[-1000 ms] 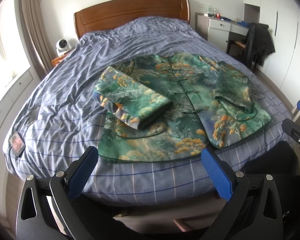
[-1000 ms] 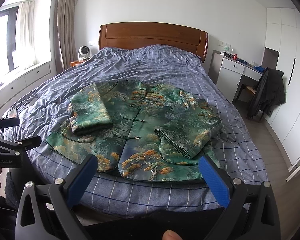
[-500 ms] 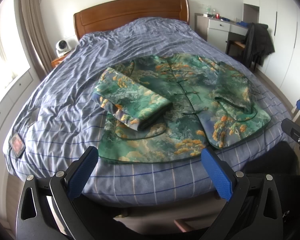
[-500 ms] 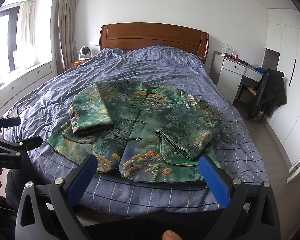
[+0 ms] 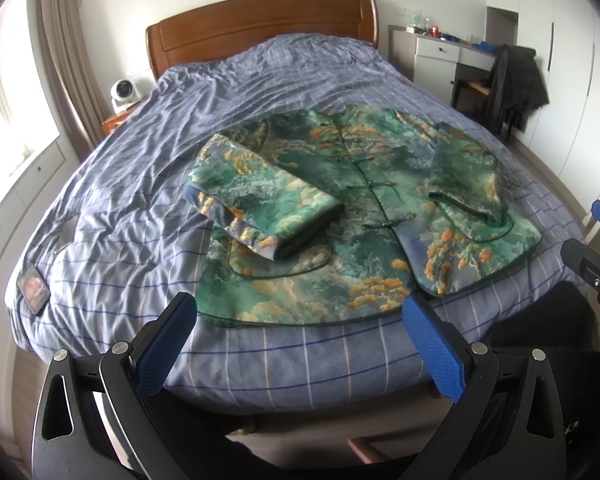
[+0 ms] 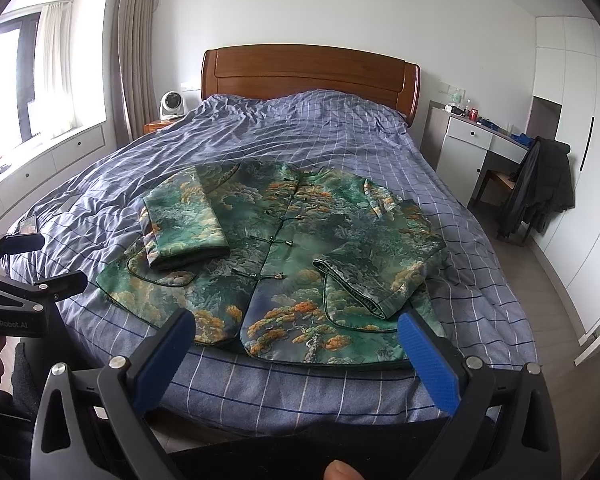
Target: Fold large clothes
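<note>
A phone (image 5: pixel 32 289) is lying at the bed's left edge, a small fan (image 6: pixel 171 105) sitting on the nightstand behind. The green jacket (image 6: pixel 276 256) is lying flat mid-bed (image 6: pixel 300 128), both sleeves folded inward. The left gripper (image 5: pixel 300 344) and right gripper (image 6: pixel 296 356) are hovering spread wide, empty, before its hem. A dark coat (image 6: pixel 540 188) is hanging on the chair at right.

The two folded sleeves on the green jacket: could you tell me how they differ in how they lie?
The left sleeve lies as a thick, tidy roll, its cuff near the pocket edge; the right sleeve lies flatter and slanted, its open cuff reaching further towards the hem. The left sleeve sticks out past the jacket's side; the right stays on it. Both share the print.
</note>
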`<control>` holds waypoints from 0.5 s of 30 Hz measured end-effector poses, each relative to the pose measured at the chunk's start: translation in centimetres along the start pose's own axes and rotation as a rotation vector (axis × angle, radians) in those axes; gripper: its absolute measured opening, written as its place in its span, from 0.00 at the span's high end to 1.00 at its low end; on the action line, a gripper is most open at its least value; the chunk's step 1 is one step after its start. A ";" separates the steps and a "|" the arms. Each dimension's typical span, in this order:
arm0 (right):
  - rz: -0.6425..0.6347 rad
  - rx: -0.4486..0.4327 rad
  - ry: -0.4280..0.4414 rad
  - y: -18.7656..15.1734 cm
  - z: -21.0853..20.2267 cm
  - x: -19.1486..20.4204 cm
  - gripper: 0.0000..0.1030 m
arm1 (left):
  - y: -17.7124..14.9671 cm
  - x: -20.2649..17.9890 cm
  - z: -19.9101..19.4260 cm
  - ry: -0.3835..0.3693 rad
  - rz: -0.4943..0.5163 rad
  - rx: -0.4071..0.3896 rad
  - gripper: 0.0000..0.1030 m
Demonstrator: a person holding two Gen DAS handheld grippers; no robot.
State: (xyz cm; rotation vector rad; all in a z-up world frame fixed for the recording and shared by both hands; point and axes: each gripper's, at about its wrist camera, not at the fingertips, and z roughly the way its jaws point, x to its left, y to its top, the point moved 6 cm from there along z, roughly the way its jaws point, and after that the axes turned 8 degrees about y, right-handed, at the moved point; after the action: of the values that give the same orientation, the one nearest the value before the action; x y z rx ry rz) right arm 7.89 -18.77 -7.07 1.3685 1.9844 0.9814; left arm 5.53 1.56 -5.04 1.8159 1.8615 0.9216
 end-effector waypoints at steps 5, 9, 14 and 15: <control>0.000 -0.001 0.001 -0.1 0.0 -0.1 0.00 | 0.0 -0.1 0.0 -0.001 0.001 0.000 0.01; 0.001 0.002 0.004 -0.3 0.1 0.0 0.00 | 0.1 -0.1 0.0 -0.001 0.000 0.000 0.01; 0.000 0.001 0.007 -0.6 0.1 -0.1 0.00 | 0.0 -0.1 0.0 -0.001 0.000 -0.001 0.01; 0.000 0.001 0.007 -0.6 0.1 -0.1 0.00 | 0.1 -0.2 0.0 0.000 0.001 -0.001 0.01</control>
State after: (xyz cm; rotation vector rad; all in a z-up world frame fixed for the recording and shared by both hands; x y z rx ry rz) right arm 7.69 -18.93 -7.60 1.3678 1.9899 0.9863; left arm 5.59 1.37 -5.00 1.8163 1.8601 0.9227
